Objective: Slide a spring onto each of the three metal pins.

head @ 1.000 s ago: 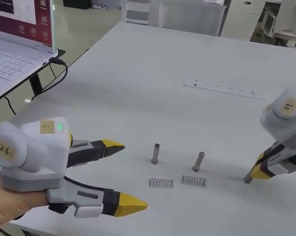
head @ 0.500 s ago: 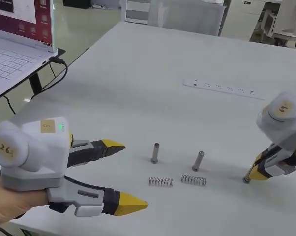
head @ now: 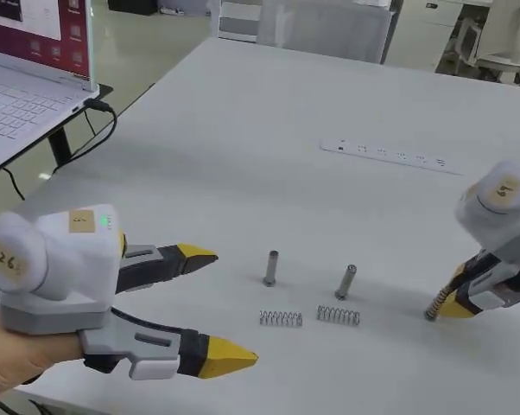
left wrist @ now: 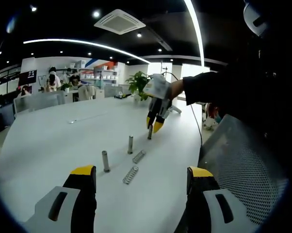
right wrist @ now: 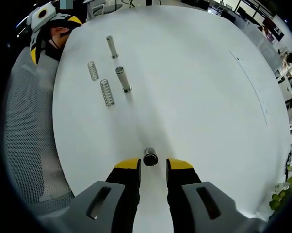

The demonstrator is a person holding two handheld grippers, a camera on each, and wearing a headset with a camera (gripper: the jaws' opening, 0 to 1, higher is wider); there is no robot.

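**One spring on, two waiting**

We are holding the left hand-held gripper [head: 230, 304] spread wide and empty above the table [head: 243, 156]. Ahead of its tips the near pin [head: 271, 268] and the far pin [head: 346, 282] are standing bare, with two loose springs [head: 281, 319] lying just beside them. The right hand-held gripper [head: 450, 307], jaws slightly parted, is lifting off the third pin [head: 436, 303]. It is baring more of the spring on that pin than a second ago, so we are judging that one seated.

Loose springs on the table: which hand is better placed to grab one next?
Probably left: the left gripper hovers open near the nearer spring; the right gripper sits at the third pin.
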